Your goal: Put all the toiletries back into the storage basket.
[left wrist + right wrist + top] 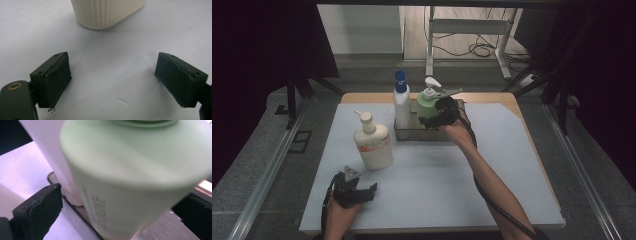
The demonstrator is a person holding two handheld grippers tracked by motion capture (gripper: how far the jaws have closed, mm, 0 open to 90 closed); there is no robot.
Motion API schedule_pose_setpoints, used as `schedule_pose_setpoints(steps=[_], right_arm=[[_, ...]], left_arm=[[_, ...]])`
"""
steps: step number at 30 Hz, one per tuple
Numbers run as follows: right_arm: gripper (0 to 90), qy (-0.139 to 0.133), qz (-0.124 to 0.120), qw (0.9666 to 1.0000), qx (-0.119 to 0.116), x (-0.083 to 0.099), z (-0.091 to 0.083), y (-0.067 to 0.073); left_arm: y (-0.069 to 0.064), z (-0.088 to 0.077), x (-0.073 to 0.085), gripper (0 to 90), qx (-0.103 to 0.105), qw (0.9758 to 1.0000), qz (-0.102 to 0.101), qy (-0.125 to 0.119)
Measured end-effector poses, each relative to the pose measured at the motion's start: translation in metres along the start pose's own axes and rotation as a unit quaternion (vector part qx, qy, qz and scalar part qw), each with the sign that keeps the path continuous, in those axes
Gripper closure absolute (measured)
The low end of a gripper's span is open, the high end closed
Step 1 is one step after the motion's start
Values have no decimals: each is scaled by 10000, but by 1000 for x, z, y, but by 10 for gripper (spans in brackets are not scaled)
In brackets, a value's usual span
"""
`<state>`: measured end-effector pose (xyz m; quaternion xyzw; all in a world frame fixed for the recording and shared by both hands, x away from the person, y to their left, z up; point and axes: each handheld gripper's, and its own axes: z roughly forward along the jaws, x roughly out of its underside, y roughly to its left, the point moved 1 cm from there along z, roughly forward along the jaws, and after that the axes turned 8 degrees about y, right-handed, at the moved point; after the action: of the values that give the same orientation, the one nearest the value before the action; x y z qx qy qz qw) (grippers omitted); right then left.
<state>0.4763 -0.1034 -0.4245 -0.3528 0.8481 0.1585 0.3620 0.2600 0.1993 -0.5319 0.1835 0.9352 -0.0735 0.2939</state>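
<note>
The left tongs rest low on the near left part of the counter, and the jaws stand wide apart with only bare grey surface between them. Just beyond them stands the cream pump bottle, upright; in the left gripper view its ribbed base is ahead of the open jaws and apart from them. Farther back, near the middle of the counter, there is a clear tray. In it stand a white bottle with a blue cap and, just beside it on the right, the green pump bottle. The right tongs are at this green bottle, reaching in from its right side at the tray. In the right gripper view the green bottle sits between the two jaws, which are open wide; the left pad is clearly apart from the bottle wall. The bottle stands in the tray, leaning in that view.
</note>
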Motion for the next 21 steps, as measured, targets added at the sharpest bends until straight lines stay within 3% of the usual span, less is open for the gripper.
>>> schedule_pose_setpoints(steps=[15,18,21], right_arm=[[16,64,3,9999,-152,18,-21,-10],[45,65,52,9998,-205,21,-23,-14],[151,124,60,9997,-200,24,-28,-17]], left_arm=[[0,0,0,127,9,10000,-7,-5],[0,0,0,127,9,10000,-5,4],[0,0,0,127,6,10000,-4,1]])
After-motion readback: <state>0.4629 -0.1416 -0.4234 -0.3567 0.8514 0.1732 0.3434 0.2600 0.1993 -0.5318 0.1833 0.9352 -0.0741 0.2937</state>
